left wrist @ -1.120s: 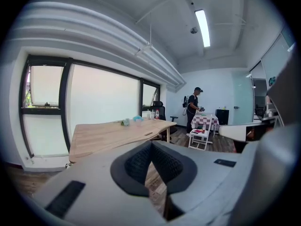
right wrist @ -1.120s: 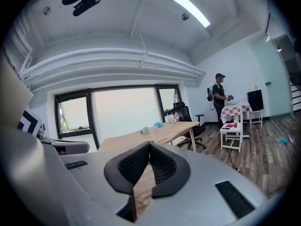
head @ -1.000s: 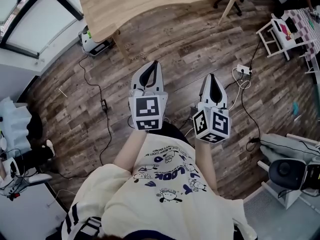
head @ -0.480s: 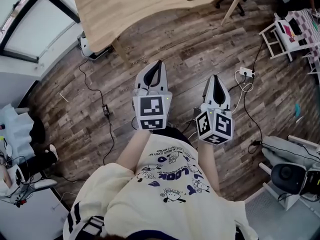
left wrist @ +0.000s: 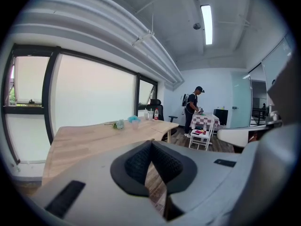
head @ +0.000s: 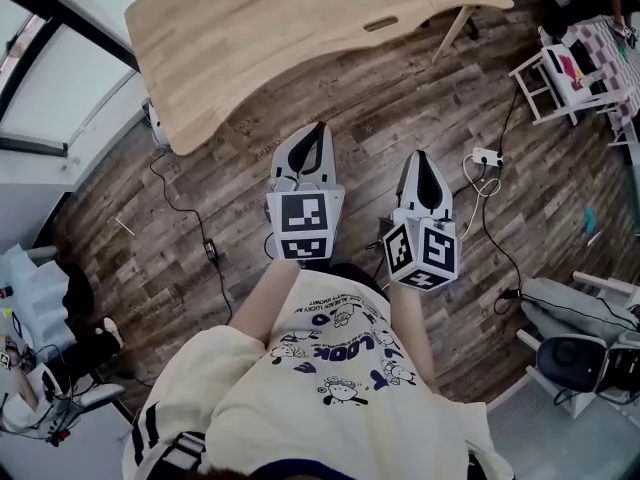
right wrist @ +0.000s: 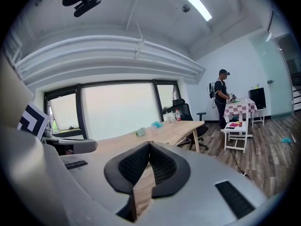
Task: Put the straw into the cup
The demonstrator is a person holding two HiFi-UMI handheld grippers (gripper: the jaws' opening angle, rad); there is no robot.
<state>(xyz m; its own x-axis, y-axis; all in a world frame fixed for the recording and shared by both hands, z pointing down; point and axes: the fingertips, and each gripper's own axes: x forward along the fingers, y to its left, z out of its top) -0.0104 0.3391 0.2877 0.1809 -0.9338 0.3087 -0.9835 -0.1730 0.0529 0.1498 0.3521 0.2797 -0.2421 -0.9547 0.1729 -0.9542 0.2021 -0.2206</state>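
Observation:
Both grippers are held in front of the person's chest, over the wood floor and short of the wooden table [head: 280, 28]. The left gripper [head: 317, 126] is shut with nothing in it; its pads meet at the tip. The right gripper [head: 421, 155] is shut and holds nothing too. Far along the table stand clear cups [left wrist: 148, 114] beside a red-capped bottle [left wrist: 155, 113], with teal items [left wrist: 133, 119] nearer. The right gripper view shows the same cups [right wrist: 168, 118] and bottle [right wrist: 178, 115]. I cannot make out a straw at this distance.
Cables and a power strip [head: 487, 156] lie on the floor at right. A small white rack [head: 550, 73] stands at the far right. A person in dark clothes [left wrist: 193, 108] stands at a checked table beyond. A black office chair [left wrist: 155, 108] sits behind the table's far end.
The table has come further into the head view and nearer the grippers. Both grippers stay shut and side by side.

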